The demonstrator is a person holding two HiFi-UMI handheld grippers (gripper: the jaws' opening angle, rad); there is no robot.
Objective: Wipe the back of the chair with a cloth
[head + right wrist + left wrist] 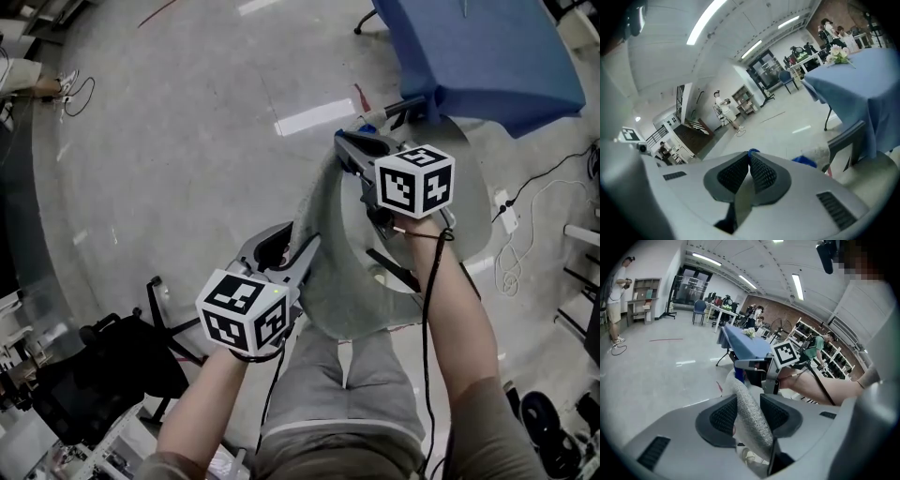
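A grey cloth (323, 220) is stretched between my two grippers, above my knees. My left gripper (298, 246) is shut on its near end; in the left gripper view the cloth (751, 420) sits as a thick roll between the dark pads (724, 416). My right gripper (349, 148) is shut on the far end, and there a thin edge of cloth (740, 199) shows between the closed pads (763, 174). The chair (469, 178), pale seat and dark back (846, 138), stands just beyond the right gripper, in front of the blue table.
A table under a blue cover (487, 56) stands at the top right. A power strip and white cable (511, 220) lie on the floor at right. A black office chair (112, 375) is at the lower left. People stand far off (723, 110).
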